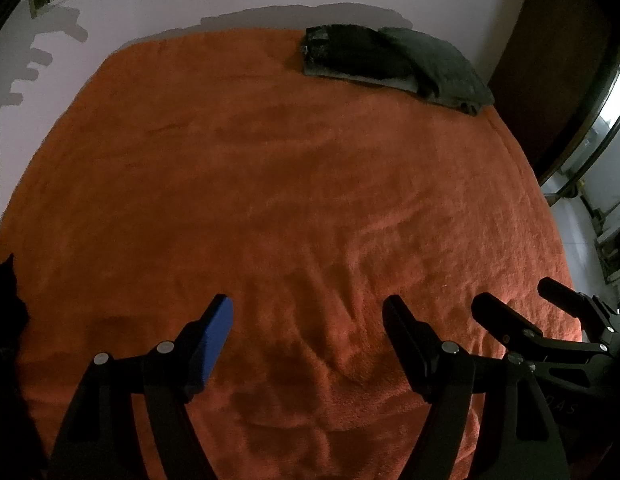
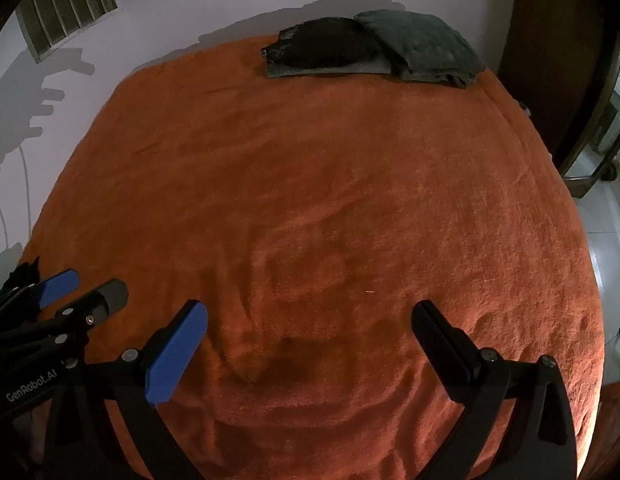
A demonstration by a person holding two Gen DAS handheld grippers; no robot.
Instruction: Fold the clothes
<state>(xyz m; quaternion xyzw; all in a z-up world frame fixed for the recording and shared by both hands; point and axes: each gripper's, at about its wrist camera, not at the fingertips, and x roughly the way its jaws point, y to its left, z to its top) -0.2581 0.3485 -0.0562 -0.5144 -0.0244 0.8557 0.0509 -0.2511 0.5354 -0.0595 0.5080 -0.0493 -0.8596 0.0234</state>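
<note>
Left gripper [image 1: 307,316] and right gripper [image 2: 310,320] spread wide, empty, over bare orange blanket [image 1: 269,180]; folded dark clothes [image 2: 374,46] parked at far edge, clearing workspace.

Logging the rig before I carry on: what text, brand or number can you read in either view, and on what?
"GenRobot.AI": white print on the left gripper body, right wrist view.
Faint letters on the right gripper body, left wrist view: too dark to read.
No other text shows.
</note>
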